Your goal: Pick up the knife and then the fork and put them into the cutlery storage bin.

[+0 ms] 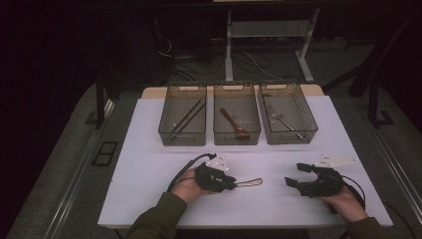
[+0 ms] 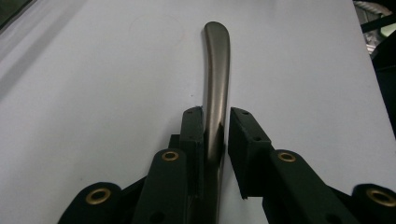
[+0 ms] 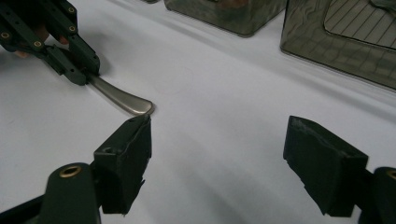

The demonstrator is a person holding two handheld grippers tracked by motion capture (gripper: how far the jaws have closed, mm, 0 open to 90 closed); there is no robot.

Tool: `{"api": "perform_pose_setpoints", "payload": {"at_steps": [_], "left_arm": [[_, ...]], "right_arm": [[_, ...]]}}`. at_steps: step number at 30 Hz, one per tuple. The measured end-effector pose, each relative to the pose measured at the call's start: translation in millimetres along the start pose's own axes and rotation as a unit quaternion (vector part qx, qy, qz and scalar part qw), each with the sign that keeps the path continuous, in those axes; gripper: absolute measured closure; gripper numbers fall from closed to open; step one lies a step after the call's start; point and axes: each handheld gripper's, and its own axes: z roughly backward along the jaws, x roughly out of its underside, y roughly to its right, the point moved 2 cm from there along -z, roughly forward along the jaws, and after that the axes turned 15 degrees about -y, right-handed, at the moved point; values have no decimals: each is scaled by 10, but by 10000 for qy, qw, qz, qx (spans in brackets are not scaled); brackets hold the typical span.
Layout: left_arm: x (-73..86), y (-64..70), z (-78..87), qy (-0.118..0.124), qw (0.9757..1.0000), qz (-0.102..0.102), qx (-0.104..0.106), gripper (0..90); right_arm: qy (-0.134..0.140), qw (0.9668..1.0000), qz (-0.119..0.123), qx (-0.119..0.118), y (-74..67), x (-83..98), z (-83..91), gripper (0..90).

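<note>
My left gripper (image 1: 232, 184) (image 2: 215, 117) lies low over the white table (image 1: 149, 164), left of centre, shut on the handle of a metal utensil (image 1: 250, 182) (image 2: 217, 74). The rounded handle end sticks out past the jaws toward the right gripper, just above or on the table; the utensil's head is hidden behind the jaws. In the right gripper view the left gripper (image 3: 86, 70) pinches that handle (image 3: 126, 100). My right gripper (image 1: 294, 174) (image 3: 219, 140) rests at the right, jaws wide open with nothing between them, pointing toward the handle's tip.
Three clear bins stand in a row at the back of the table: the left bin (image 1: 182, 87) holds dark chopsticks (image 1: 185, 119), the middle bin (image 1: 236, 87) a wooden spoon (image 1: 235, 124), the right bin (image 1: 283, 87) a metal fork (image 1: 284, 122). The table's front edge runs just below both hands.
</note>
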Motion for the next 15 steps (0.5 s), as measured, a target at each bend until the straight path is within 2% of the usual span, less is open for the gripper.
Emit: {"api": "perform_pose_setpoints", "payload": {"at_steps": [8,10,15], "left_arm": [[-17,10,4,-98,9998,-107,-139,785],[-14,4,4,-81,9999,-20,-73,791],[-21,-7,20,-169,9998,-37,-69,792]], "right_arm": [[-14,10000,6,-8,-10,-2,-6,227],[-15,10000,19,-13,-10,-2,-9,227],[-26,10000,52,12,-7,-1,-7,227]]}}
